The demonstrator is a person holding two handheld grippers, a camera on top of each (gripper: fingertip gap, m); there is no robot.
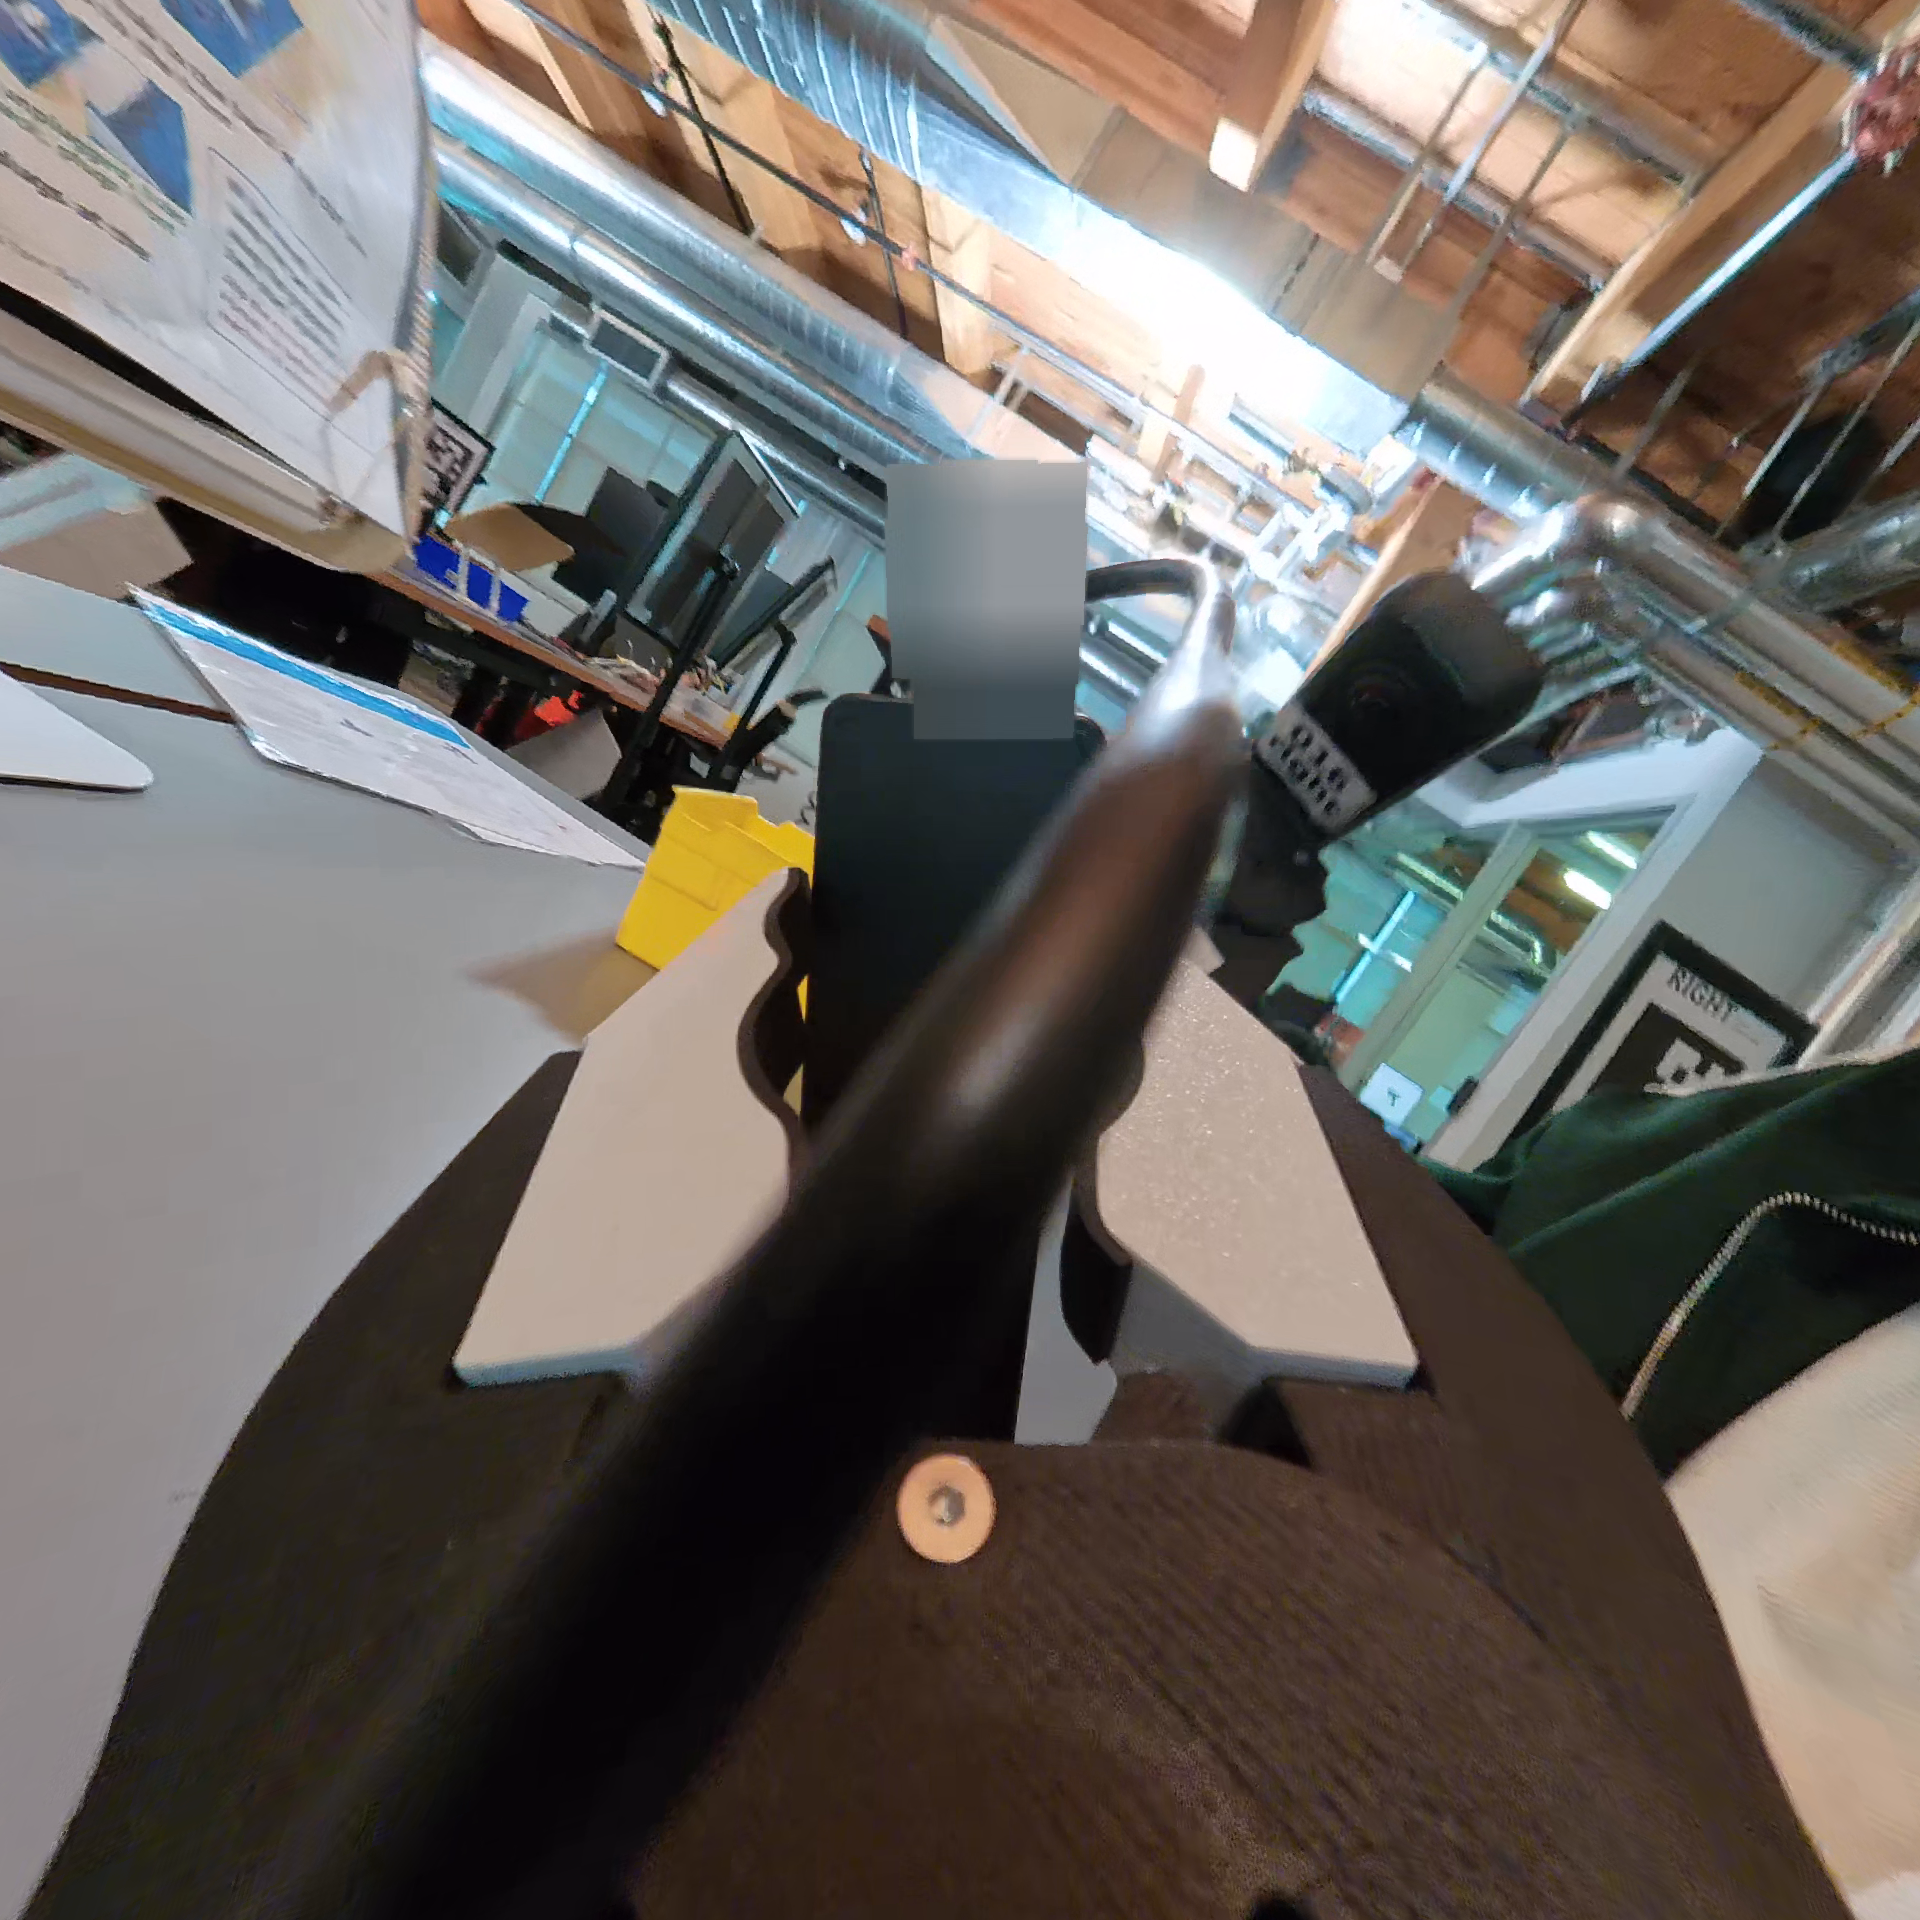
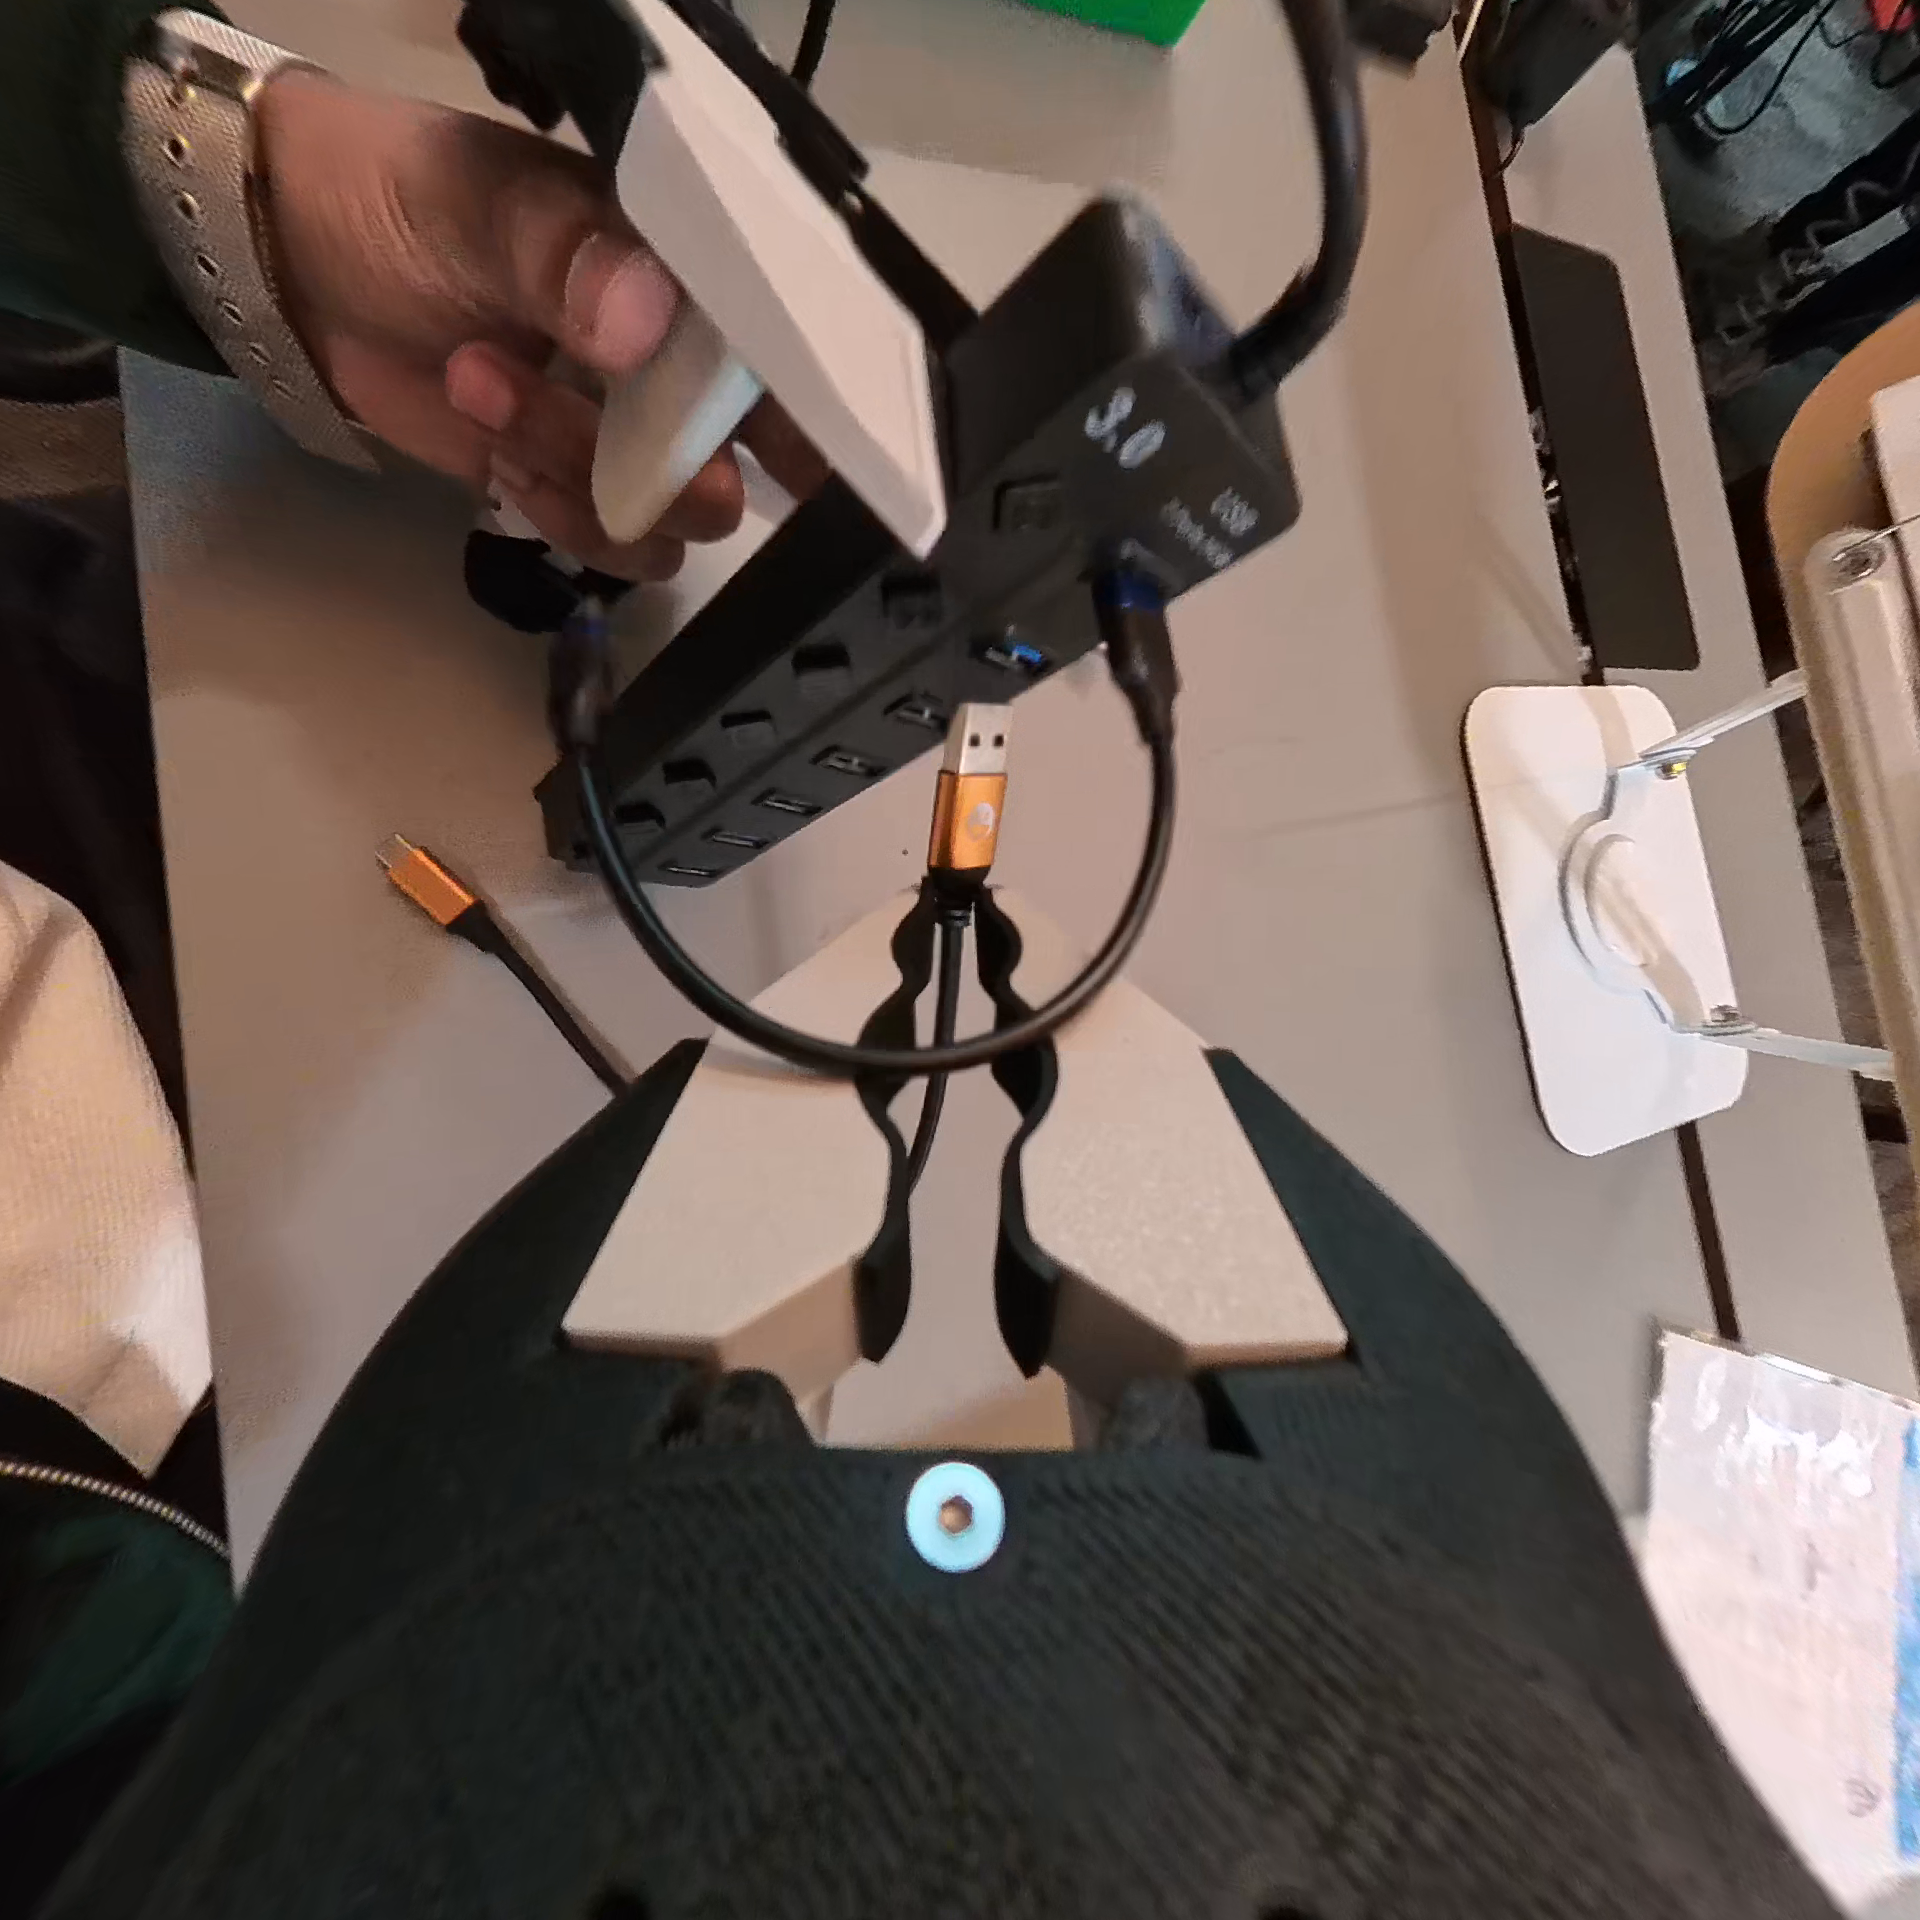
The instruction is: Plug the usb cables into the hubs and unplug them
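The right gripper has its pale, grainy fingers with wavy black pads pinched together on a thin black cable just behind an orange metal plug. The plug's silver tip points at the row of ports on the hub and stands just short of them, apart from the hub. The hub is a long black plastic bar with a row of small square buttons beside the ports, lifted and tilted above the grey bench. A short black cable loop hangs from the hub with both ends plugged in. A second orange plug lies flat on the bench near its left edge. Farther off, the left gripper is clamped across the hub's body, held by a hand. In its own view the dark hub runs blurred between its smooth grey fingers. A white rounded stand base sits towards the bench's right edge.
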